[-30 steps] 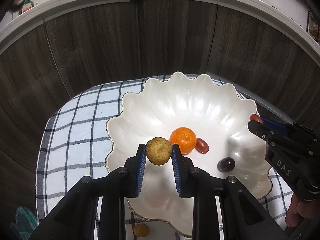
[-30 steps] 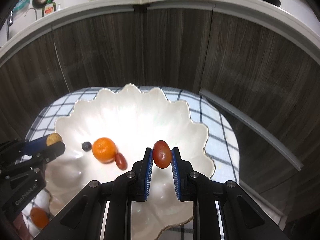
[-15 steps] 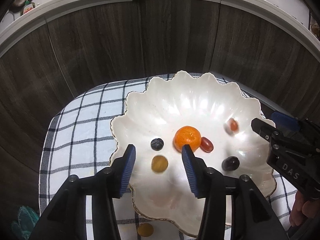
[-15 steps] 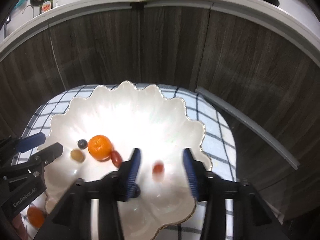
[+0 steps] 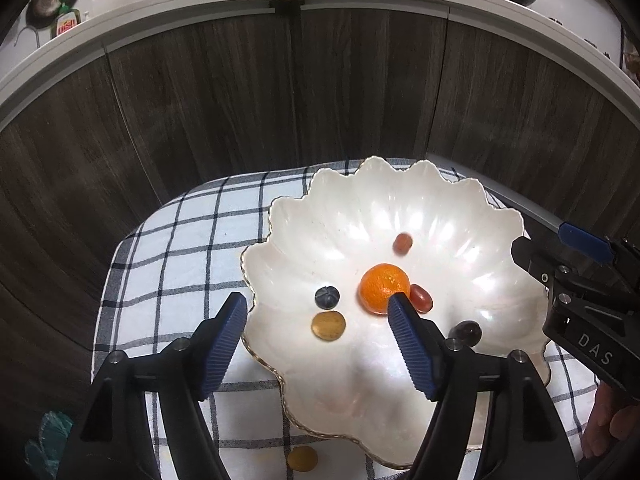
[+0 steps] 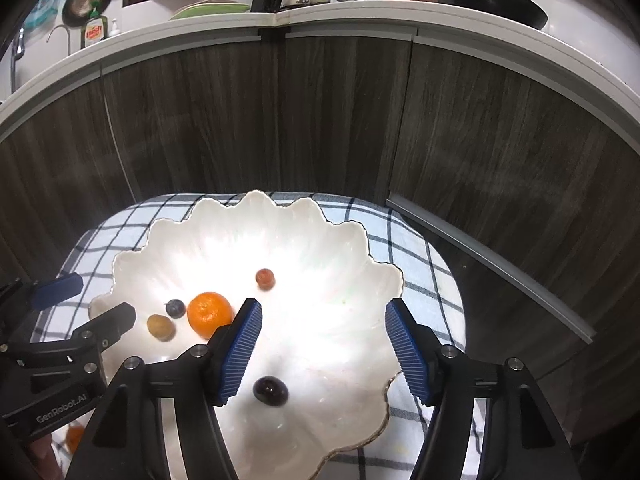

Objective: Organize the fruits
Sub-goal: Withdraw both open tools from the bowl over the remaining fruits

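Orange-yellow fruit, perhaps another kumquat, shows clearly only past the left hand-held gripper; both hand-held grippers just spread, empty.

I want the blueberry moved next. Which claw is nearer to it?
Left. The blueberry lies just beyond the open left claw; the right claw hangs open over the bowl's middle, beyond the orange.

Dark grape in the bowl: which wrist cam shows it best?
Right wrist: the dark grape lies whole and unobstructed between the open fingers. The left wrist view shows it partly hidden behind its own finger.
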A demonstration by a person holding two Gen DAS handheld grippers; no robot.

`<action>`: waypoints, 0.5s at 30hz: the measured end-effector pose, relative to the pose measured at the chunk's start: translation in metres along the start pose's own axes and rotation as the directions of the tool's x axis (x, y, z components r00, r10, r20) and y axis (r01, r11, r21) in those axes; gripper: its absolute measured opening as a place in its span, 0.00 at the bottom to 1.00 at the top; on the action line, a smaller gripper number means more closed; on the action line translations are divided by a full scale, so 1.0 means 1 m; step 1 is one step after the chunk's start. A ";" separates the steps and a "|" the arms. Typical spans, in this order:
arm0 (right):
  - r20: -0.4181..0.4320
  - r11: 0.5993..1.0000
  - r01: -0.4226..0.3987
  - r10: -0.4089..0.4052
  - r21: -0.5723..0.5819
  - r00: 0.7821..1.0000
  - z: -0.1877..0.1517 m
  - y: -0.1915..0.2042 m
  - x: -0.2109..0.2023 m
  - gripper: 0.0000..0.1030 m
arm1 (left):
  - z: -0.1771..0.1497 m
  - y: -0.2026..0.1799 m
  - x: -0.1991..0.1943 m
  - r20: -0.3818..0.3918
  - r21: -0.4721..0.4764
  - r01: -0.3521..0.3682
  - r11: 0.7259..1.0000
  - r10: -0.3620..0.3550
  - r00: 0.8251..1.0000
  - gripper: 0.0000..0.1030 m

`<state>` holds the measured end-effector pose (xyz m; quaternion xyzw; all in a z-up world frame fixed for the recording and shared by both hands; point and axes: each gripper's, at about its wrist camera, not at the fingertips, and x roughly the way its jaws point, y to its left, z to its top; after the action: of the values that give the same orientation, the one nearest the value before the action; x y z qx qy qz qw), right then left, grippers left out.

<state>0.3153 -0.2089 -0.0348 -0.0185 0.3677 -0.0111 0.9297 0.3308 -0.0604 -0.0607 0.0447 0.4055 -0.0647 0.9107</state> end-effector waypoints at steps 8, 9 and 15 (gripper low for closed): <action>0.008 1.000 -0.006 0.006 0.012 1.000 0.002 0.002 -0.009 0.63 | 0.000 0.005 -0.011 0.018 -0.011 -0.018 1.000 0.018 1.000 0.83; 0.009 1.000 -0.006 0.006 0.014 1.000 0.001 0.002 -0.010 0.63 | 0.000 0.006 -0.013 0.020 -0.010 -0.019 1.000 0.019 1.000 0.83; 0.013 1.000 -0.007 0.006 0.021 1.000 0.000 0.005 -0.018 0.64 | -0.002 0.009 -0.022 0.033 -0.002 -0.022 1.000 0.023 0.999 0.85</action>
<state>0.3023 -0.2035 -0.0227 -0.0074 0.3614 -0.0119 0.9323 0.3157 -0.0492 -0.0452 0.0475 0.3901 -0.0548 0.9179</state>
